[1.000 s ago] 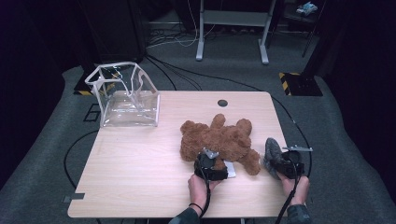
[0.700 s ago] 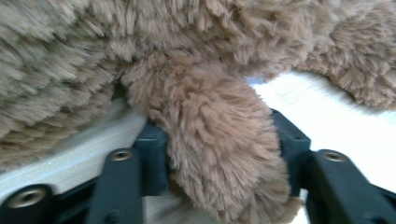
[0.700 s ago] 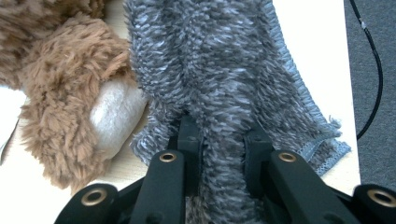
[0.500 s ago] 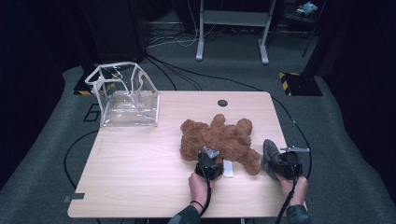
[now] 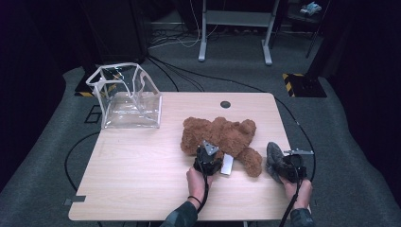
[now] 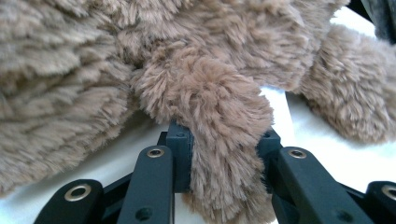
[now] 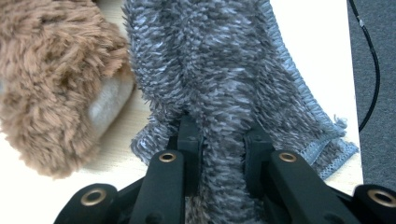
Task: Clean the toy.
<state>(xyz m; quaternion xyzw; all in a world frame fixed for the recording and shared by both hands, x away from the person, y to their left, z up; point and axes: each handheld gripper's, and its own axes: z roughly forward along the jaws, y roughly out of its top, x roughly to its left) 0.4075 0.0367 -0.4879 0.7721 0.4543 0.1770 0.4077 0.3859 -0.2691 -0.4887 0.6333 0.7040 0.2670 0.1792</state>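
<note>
No brand, label or lettering can be read on anything here. One brown plush teddy bear (image 5: 222,137) lies flat on the pale wooden table (image 5: 137,175), right of the middle, its limbs spread. The left gripper (image 5: 206,156) sits at the bear's near side; its jaws have just been closing, and in the left gripper view they pinch one furry brown limb (image 6: 224,140) between them, the pile bulging over the pads. A small white tag-like piece (image 5: 227,164) lies just beside that gripper; whether it bears print cannot be told. One grey fluffy cloth (image 5: 275,158) with a stitched hem sits near the table's right edge, and the right gripper (image 5: 289,165) holds it bunched, the jaws pressed onto a fold of the shaggy fabric (image 7: 224,140) in the right gripper view, with the bear's paw (image 7: 56,116) just beside. One clear plastic bag with white trim (image 5: 126,98) stands open-topped at the far left corner, well apart from the bear. A dark round grommet (image 5: 225,104) marks the far edge. The left half of the tabletop lies bare between bag and bear, while the cloth and right hand (image 5: 298,189) crowd the right edge.
</note>
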